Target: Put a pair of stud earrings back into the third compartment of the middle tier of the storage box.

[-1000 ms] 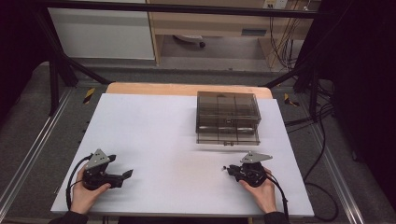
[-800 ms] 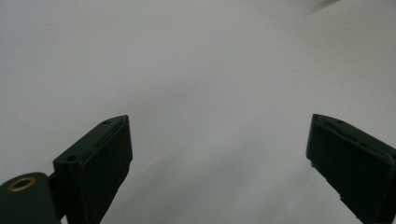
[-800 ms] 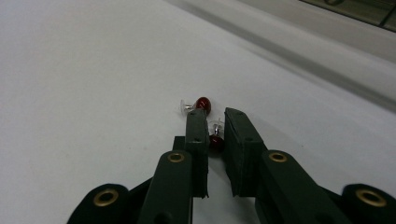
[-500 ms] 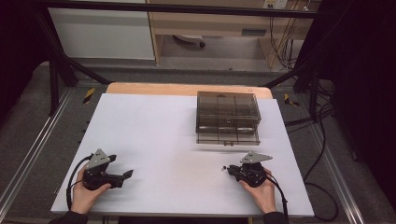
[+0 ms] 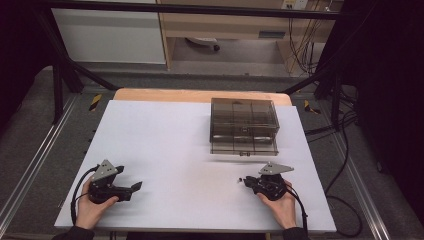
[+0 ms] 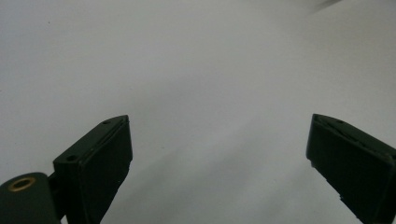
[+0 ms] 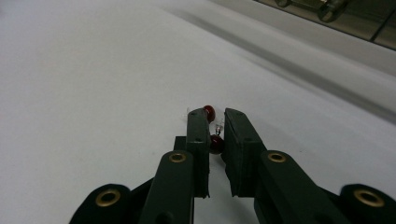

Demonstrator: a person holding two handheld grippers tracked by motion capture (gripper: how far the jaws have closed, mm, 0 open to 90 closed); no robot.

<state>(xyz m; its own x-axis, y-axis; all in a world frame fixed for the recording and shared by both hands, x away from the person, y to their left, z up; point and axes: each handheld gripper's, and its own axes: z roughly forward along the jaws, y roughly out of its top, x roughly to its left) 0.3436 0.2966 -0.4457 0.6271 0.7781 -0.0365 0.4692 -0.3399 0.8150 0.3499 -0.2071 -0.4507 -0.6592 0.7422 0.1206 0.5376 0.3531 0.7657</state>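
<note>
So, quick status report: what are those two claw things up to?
Left gripper open, idle. Right gripper shut on small red-beaded piece. Smoky plastic organizer box beyond, path clear.

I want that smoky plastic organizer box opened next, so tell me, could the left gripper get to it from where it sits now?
Probably yes. Bare white table lies between the left gripper and the organizer box, and its fingers stand open and empty, though it's a diagonal reach across.

box [image 5: 244,125] far right on table [image 5: 160,140], beads [image 7: 211,135] seemingly nearer
</note>
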